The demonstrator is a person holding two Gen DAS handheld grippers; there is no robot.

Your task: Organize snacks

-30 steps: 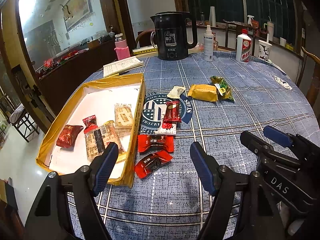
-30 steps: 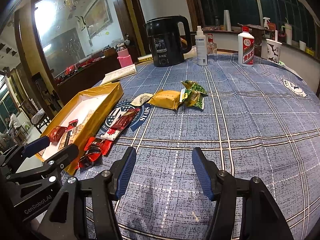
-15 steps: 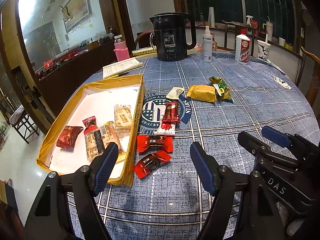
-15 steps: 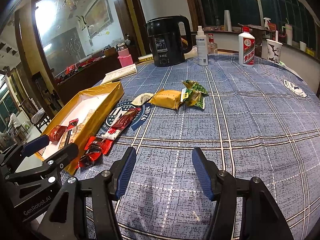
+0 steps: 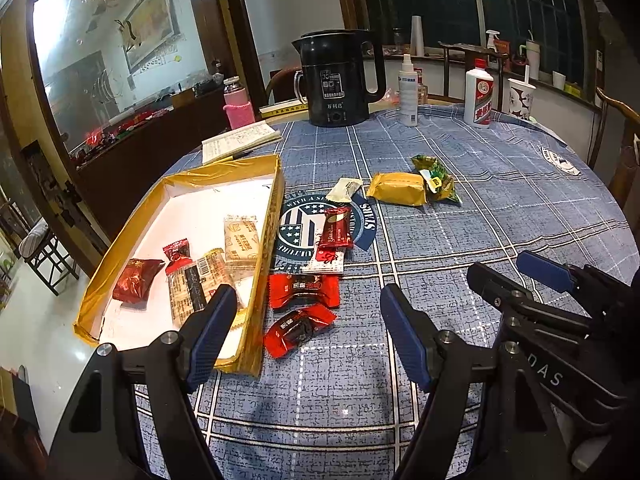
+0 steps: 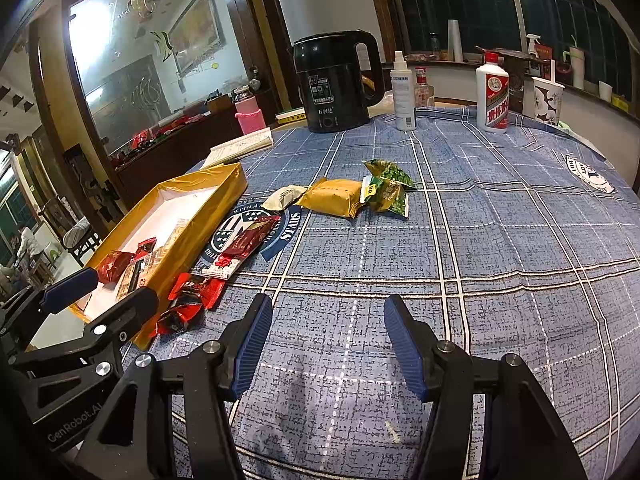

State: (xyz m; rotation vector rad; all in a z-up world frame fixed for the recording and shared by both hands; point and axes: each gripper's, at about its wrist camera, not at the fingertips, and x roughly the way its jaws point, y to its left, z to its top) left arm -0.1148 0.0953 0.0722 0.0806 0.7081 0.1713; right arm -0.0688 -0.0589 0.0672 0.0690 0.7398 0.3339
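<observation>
Left wrist view | left gripper (image 5: 306,330) and right gripper (image 6: 328,340) jaws apart, empty | red snacks (image 5: 302,290) shiny, crinkled

Left claw (image 5: 306,334) and right claw (image 6: 328,346) both agape, empty, tilted downward, side by side.

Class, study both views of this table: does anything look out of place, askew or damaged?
Yes. Several snacks lie loose on the tablecloth outside the yellow box: two red candies by its near corner, a yellow pack and a green packet farther off. The box's near left corner looks torn. Nothing is spilled.
</observation>
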